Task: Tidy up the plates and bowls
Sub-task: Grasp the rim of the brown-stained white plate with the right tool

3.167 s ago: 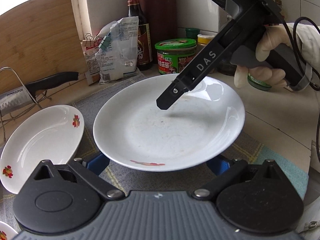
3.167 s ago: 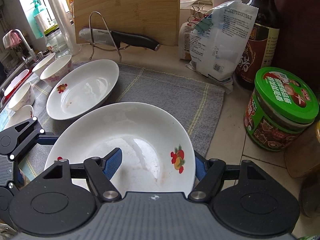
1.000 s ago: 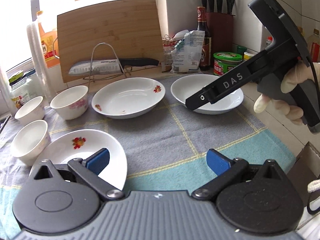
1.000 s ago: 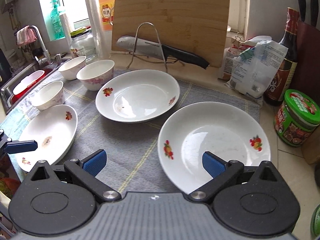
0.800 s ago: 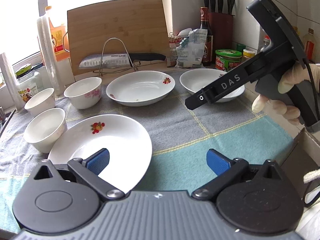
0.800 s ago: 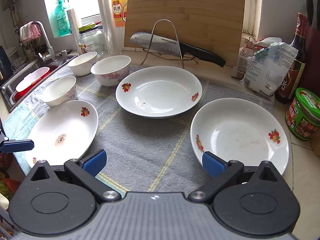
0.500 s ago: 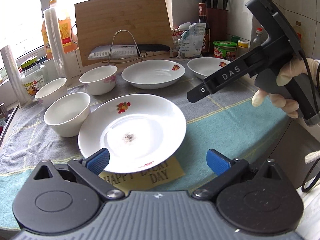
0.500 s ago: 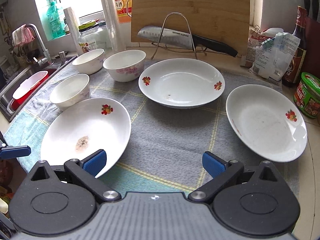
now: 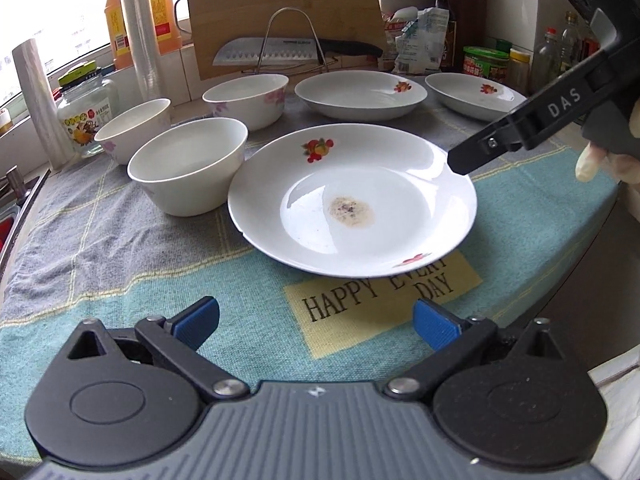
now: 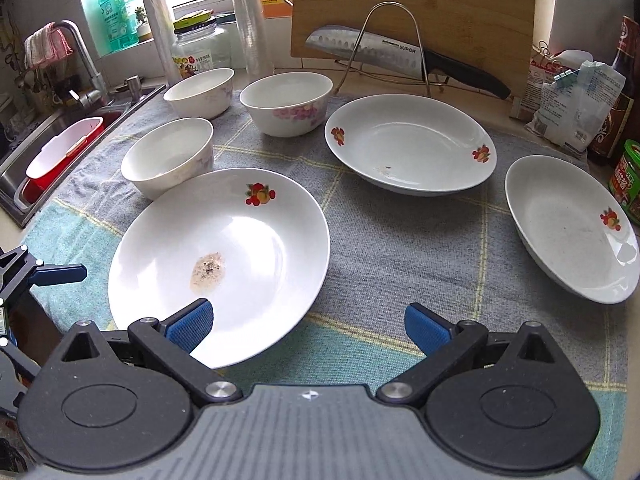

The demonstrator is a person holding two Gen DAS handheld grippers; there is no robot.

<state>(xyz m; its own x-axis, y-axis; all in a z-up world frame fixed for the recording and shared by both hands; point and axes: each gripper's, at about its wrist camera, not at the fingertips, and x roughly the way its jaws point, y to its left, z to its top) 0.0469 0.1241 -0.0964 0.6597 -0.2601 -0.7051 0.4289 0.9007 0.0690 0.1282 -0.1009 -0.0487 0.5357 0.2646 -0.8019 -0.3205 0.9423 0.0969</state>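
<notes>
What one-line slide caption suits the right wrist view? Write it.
Open right hand-held gripper above a stained white ceramic plate; three white bowls behind.

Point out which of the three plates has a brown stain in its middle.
The near plate, closest to both grippers beside the front bowl, carries the brown patch. The middle plate and far-right plate show only faint specks.

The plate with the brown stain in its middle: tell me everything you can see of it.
The stained plate is a shallow round white dish, glossy like glazed ceramic, with red-and-orange fruit decals on its rim. A brownish speckled residue patch sits at its centre. It lies flat and upright on the grey-and-teal cloth, partly covering the yellow "HAPPY EVERY DAY" label. A white bowl stands close at its left; contact is unclear. Neither tongs hold it.
</notes>
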